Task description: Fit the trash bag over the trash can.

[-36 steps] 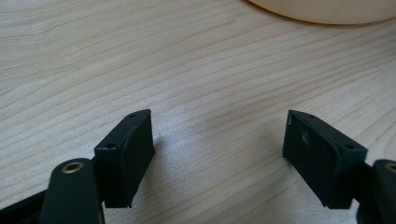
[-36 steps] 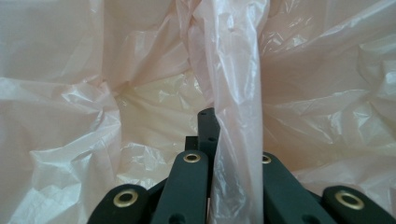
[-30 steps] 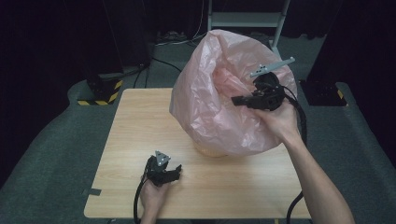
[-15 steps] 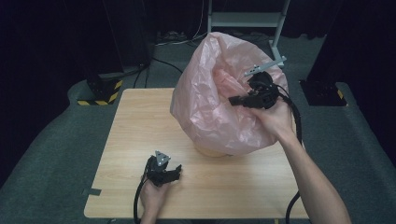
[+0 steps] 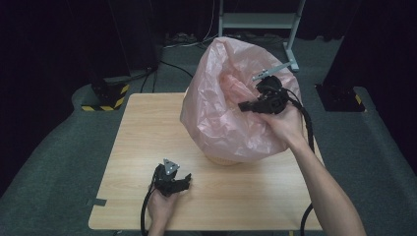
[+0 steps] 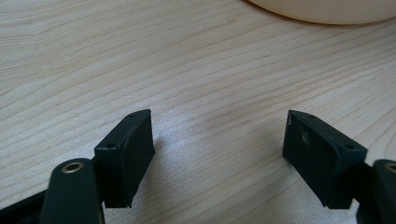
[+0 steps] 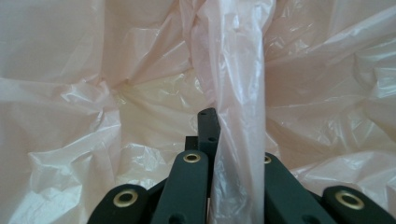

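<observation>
Even overhead light brightens the table [image 5: 147, 147], surroundings fall dark, and close views look slightly soft.

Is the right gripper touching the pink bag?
Touching. In the right gripper view, the right gripper is shut on a fold of the pink bag, which runs up from between its fingers.

Right gripper [image 5: 244, 105] sits slightly higher and farther back than a second ago, nearer the top of the bag [image 5: 221, 123], clamped on a fold of the plastic. Right hand [image 5: 282, 123] and forearm reach farther up the desk [image 5: 147, 128] side of the bag. The pinched rim is drawn up with the gripper; the bag's mouth reads a little taller, its upper creases shifted.
</observation>
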A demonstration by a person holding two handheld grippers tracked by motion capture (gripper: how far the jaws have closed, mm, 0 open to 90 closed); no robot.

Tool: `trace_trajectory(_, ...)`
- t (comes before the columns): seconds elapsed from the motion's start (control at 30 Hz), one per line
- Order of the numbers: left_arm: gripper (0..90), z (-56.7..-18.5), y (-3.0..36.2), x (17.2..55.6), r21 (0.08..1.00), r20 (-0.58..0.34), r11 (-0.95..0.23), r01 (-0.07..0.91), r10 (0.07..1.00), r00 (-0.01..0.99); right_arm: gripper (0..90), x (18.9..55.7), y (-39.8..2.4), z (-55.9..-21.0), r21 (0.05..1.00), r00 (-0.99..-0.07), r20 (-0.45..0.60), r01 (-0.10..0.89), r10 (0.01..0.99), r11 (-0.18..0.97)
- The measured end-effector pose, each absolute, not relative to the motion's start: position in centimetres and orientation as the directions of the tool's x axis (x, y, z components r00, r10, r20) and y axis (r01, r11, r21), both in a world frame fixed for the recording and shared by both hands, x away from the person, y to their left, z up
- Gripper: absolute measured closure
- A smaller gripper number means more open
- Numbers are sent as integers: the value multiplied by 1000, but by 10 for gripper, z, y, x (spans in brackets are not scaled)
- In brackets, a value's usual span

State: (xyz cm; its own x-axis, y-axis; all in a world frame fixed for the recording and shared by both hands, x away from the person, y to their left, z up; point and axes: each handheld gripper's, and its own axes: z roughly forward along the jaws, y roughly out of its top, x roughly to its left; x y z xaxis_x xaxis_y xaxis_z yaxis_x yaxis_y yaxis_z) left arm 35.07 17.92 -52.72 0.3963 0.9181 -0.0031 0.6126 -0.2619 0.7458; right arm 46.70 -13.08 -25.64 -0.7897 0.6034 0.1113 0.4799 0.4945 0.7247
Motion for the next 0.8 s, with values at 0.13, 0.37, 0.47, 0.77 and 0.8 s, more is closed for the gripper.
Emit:
trace_trajectory(0.13,249,-527,179,351,746,-3,-262,613,918,396,893,468,-130,-257,723,-790,110,480,603,497)
trace_trajectory(0.37,249,-527,179,351,746,-3,-262,612,918,396,891,469,-128,-260,714,-789,103,483,606,507)
trace_trajectory(0.47,249,-527,179,351,746,-3,-262,612,918,396,890,470,-128,-261,711,-788,104,485,607,509)
trace_trajectory(0.77,249,-527,179,351,747,-4,-260,612,919,395,890,473,-126,-264,695,-782,97,496,616,520)
trace_trajectory(0.8,249,-527,179,351,747,-3,-260,612,919,395,891,473,-126,-265,693,-781,95,497,617,523)
